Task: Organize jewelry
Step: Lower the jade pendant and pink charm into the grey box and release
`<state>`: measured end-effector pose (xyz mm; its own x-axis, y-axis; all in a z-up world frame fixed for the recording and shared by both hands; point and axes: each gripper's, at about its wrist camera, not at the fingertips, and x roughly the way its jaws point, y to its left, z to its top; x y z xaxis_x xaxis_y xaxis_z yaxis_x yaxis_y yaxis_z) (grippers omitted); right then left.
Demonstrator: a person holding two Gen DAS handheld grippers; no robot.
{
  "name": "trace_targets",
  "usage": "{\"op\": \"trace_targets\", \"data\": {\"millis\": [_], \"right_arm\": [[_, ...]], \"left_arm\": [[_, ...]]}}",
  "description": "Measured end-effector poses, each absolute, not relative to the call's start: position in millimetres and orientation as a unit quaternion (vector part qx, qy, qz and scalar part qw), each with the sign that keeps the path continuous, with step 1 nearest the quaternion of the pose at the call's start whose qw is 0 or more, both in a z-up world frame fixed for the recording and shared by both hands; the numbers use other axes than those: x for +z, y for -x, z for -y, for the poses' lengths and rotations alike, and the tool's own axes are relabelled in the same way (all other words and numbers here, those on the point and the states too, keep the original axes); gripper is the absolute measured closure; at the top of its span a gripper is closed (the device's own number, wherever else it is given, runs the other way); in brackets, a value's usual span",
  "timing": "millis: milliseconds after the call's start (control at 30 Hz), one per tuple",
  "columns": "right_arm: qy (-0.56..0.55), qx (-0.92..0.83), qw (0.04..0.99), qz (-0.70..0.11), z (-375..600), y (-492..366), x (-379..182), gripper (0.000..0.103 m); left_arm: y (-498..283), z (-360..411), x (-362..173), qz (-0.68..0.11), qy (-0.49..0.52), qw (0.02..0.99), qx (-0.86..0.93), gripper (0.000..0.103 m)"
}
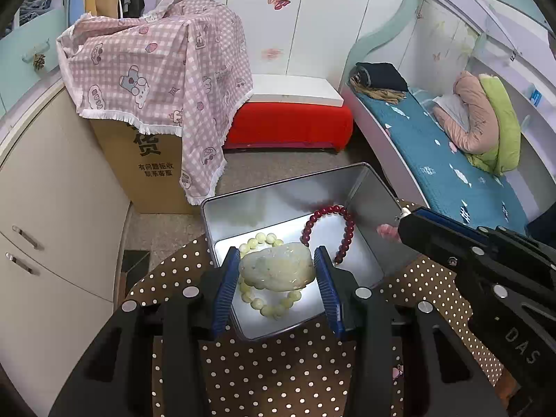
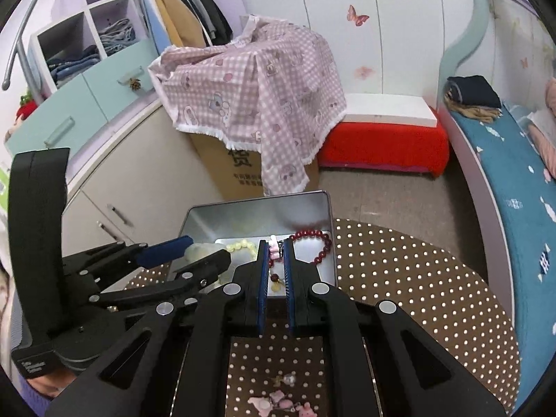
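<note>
Right wrist: right hand-held gripper (image 1: 399, 220) reads "DAS".

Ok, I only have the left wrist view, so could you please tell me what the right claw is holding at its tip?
Observer: The right claw is shut on a pink charm, pinched near the fingertips.
Operator: Thank you. Does anything hang from it?
Observer: Yes, a red bead and a yellow bead dangle from it between the two fingers.
Operator: Is any jewelry left outside the tin?
Observer: Yes, several loose pink pieces lie on the dotted cloth, close under that claw's body.
</note>
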<state>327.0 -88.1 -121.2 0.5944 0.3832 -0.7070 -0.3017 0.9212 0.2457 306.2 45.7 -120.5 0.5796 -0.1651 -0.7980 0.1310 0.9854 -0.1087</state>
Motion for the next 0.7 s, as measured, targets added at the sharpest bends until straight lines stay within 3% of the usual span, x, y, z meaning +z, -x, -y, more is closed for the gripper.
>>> {"op": "trace_targets", "data": {"millis": [700], "right_arm": [[-0.065, 0.192, 0.88, -0.429, 88.8, -332.8, -136.7, 0.093]], "left_arm": [[-299.7, -45.1, -112.5, -0.442, 0.027, 0.893, -0.079, 0.061]]}}
